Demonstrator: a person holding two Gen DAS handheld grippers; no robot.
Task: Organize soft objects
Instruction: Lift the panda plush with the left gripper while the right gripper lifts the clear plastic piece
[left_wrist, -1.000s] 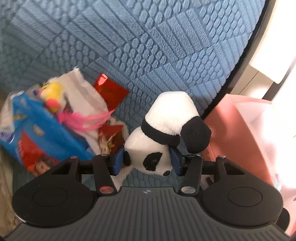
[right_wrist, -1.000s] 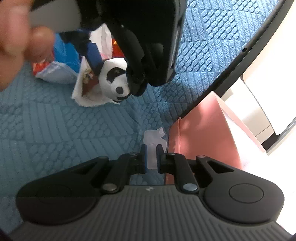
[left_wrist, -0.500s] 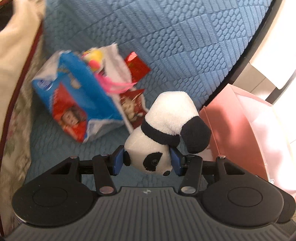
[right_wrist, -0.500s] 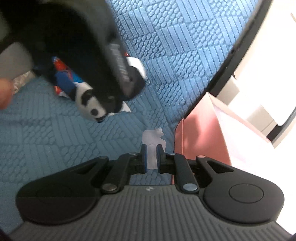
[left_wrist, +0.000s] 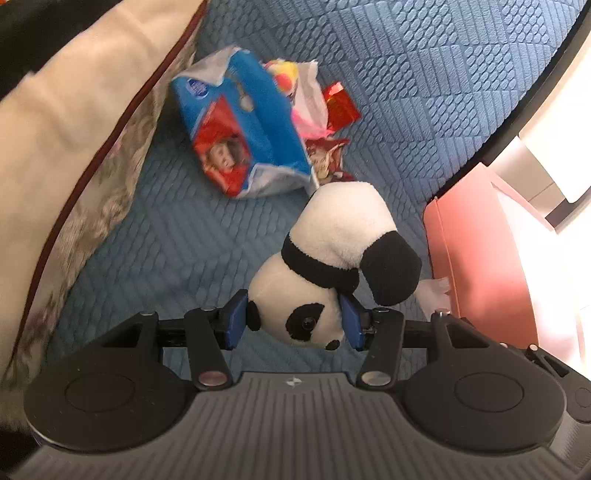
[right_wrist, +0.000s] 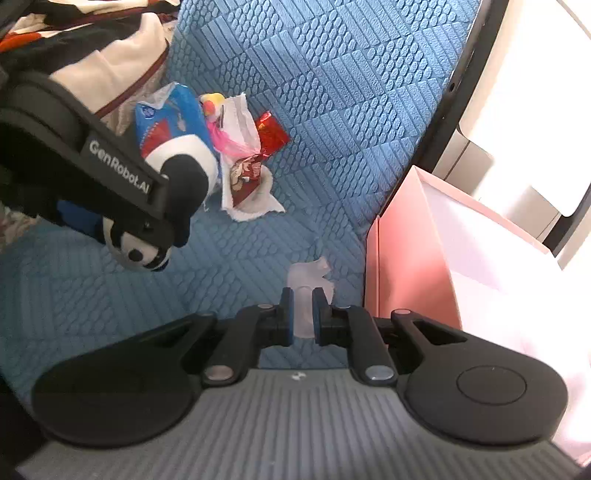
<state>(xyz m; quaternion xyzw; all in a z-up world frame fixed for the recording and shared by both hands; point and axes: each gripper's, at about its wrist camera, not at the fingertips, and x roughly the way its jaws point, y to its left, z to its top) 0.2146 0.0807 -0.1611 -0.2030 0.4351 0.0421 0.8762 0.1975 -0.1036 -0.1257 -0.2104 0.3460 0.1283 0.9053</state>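
Note:
My left gripper (left_wrist: 293, 319) is shut on the head of a black-and-white plush panda (left_wrist: 332, 258) and holds it above the blue quilted cover. In the right wrist view the panda (right_wrist: 177, 177) hangs at the left, partly hidden by the left gripper body (right_wrist: 110, 177). My right gripper (right_wrist: 303, 314) is shut on a small piece of clear plastic wrap (right_wrist: 308, 275), low over the cover beside the pink box (right_wrist: 406, 251). A small yellow and pink soft toy (left_wrist: 282, 74) lies in the pile at the back.
A blue snack bag (left_wrist: 236, 136), white tissue (right_wrist: 243, 122) and red wrappers (left_wrist: 341, 107) lie in a pile on the blue cover (left_wrist: 424, 92). A floral cushion (left_wrist: 74, 147) fills the left. The open pink box (left_wrist: 476, 258) stands at the right by the dark edge.
My left gripper has lifted and pulled back with the panda, away from the pile and to the left in the right view. The right gripper keeps its hold on the wrap.

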